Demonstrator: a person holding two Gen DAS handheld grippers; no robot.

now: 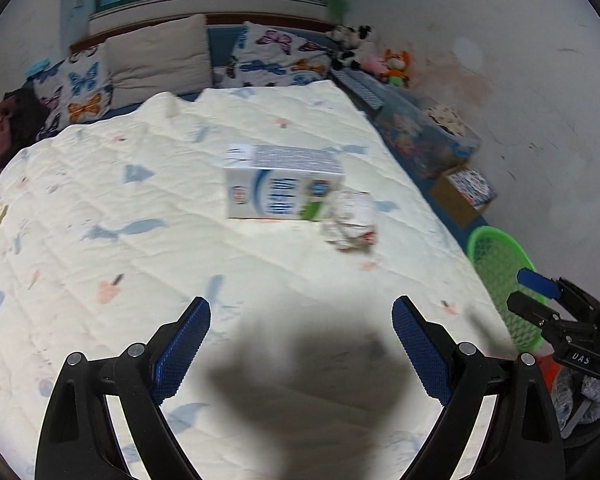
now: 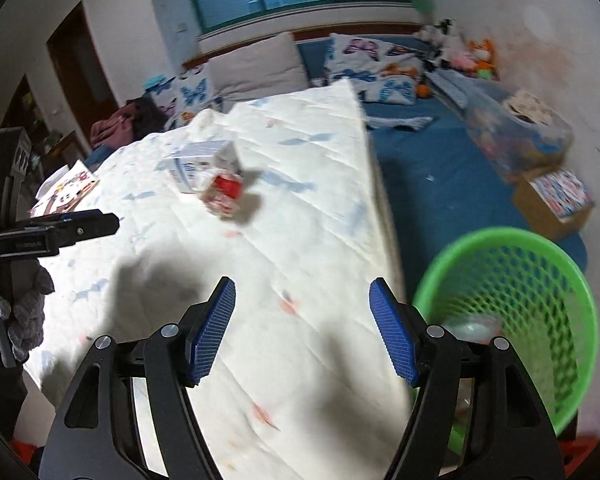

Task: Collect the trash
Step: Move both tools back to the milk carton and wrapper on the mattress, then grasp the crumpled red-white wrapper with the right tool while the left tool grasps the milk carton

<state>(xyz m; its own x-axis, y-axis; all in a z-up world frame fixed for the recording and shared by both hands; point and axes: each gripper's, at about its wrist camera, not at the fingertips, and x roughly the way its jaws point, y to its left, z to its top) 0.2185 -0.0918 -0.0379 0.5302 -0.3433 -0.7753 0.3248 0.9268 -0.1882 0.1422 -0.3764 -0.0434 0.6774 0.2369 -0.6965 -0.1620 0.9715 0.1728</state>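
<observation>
Bed, cream quilt [image 1: 100,208] spread over it. Green mesh basket [image 2: 540,280] stands off the quilt's right edge, just beside the right tool [image 2: 302,328]. White-and-blue carton [image 1: 280,188] lies mid-quilt, crumpled wrapper [image 1: 352,220] touching its right end; both well ahead of the tools. Left tool [image 1: 300,344]: jaws spread, nothing between. Right tool: jaws spread, empty.

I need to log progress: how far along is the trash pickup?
Done: something pale already lies in the green basket. In hand: nothing; left gripper and right gripper are open and empty. Left: the milk carton and crumpled wrapper on the quilt.
</observation>
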